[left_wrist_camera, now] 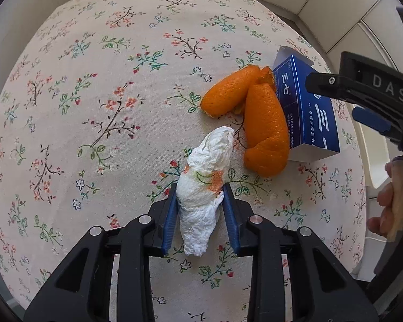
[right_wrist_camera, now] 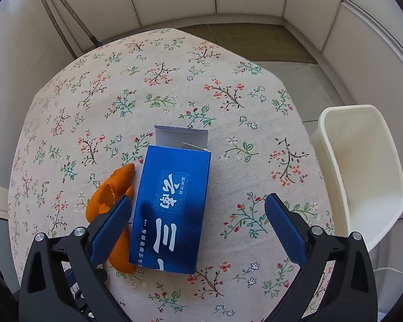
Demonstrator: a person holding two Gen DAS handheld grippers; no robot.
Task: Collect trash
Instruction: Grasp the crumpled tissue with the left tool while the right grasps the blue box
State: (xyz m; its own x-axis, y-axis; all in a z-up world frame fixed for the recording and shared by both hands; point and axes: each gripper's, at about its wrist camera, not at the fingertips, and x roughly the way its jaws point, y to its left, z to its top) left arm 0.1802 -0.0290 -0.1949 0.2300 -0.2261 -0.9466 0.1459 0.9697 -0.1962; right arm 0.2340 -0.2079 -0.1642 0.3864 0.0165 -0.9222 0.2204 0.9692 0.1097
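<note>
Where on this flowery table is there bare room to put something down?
The tablecloth is bare left of and beyond the orange peel and crumpled tissue. It is also bare between the blue box and white bin. It is crowded where peel, tissue and box cluster.

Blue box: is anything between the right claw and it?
Nothing lies between them. The right claw is open with the blue box between its fingers. The orange peel touches the box's left side, under the left finger, and could get pinched along.
</note>
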